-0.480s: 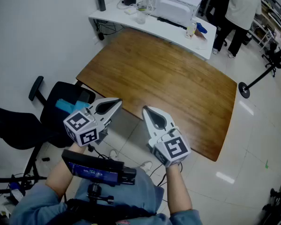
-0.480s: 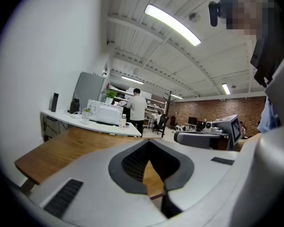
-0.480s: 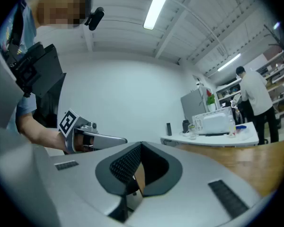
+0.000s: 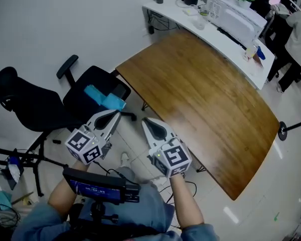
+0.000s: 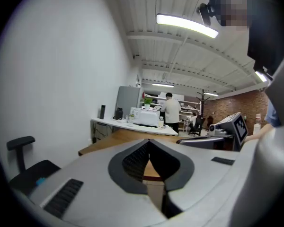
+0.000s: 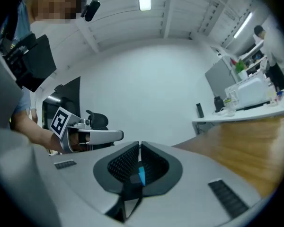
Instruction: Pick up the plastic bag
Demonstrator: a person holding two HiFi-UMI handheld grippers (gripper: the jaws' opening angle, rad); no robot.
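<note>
Plastic bag (image 4: 105,97), blue and crumpled, lies on the seat of the black office chair (image 4: 70,107) at the left. Just below it in the head view the left claw (image 4: 114,115) is held with its jaws together, empty. Beside that, the right claw (image 4: 145,121) is likewise closed on nothing. The wooden surface (image 4: 205,99) stretches off to the right.
</note>
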